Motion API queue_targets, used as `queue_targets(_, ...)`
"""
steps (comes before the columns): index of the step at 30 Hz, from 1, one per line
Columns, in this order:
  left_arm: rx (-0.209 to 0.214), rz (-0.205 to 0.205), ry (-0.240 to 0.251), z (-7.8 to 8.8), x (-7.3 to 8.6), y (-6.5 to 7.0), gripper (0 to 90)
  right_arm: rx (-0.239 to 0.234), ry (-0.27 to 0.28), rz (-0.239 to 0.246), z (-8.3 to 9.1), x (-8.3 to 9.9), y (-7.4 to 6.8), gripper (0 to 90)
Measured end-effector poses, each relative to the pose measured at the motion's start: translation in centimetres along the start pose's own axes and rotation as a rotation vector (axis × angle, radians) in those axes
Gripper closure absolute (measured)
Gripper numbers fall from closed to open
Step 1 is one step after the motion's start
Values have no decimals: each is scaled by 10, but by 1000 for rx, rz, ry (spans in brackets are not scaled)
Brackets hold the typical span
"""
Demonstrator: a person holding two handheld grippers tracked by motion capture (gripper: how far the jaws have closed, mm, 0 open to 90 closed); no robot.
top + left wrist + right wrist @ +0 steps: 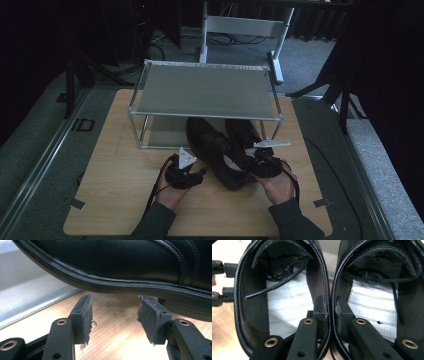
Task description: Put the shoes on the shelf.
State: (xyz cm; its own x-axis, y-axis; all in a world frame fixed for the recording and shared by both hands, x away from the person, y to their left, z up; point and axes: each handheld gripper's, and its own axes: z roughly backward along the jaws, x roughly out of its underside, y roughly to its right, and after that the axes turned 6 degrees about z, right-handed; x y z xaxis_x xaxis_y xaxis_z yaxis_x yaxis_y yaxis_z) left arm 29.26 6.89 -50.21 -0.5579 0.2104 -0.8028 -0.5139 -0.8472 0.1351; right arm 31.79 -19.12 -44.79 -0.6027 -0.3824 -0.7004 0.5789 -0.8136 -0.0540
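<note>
1. Near the middle of the wooden surface (115,200) sits a pair of black leather shoes (220,150), toes pointing toward 12 o'clock and tucked under a metal shelf rack (205,92), heels sticking out toward 6.
2. Left shoe (212,152) and right shoe (242,132) lie side by side, inner walls pressed together.
3. Right tongs (331,312) come in from about 5 o'clock and are clamped on those two touching inner walls near the heels, one jaw down inside each shoe. You can see the pale striped insoles (284,307) and loose laces (279,277) on both sides of the jaws.
4. Left tongs (115,317) are at roughly 7 o'clock of the shoes, jaws spread wide with nothing between them, just bare wood showing in the gap. The pads (86,315) look pretty chewed up at the edges.
5. From the left gripper view, the sole edge of the left shoe (112,285) runs right across above the jaw tips, close, but I can't tell if anything touches.
6. Both hands hold their tools low over the surface, the left hand (172,192) at 7 and the right hand (277,185) at 5.
7. Rack's lower shelf (30,295) shows as a grey metal strip off toward 10 o'clock in the left gripper view.
</note>
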Motion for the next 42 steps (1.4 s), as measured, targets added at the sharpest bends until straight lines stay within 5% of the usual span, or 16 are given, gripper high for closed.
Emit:
queue_targets(8, -9, -23, -1, -9, -5, 4, 479, 13, 8, -30, -10, -8, -2, 815)
queue_targets(25, -62, -2, -20, -33, -25, -19, 536, 120, 36, -55, -32, -27, -11, 813)
queue_targets(42, -127, -39, -15, -57, -46, -34, 534, 186, 87, -134, -54, -40, -3, 813)
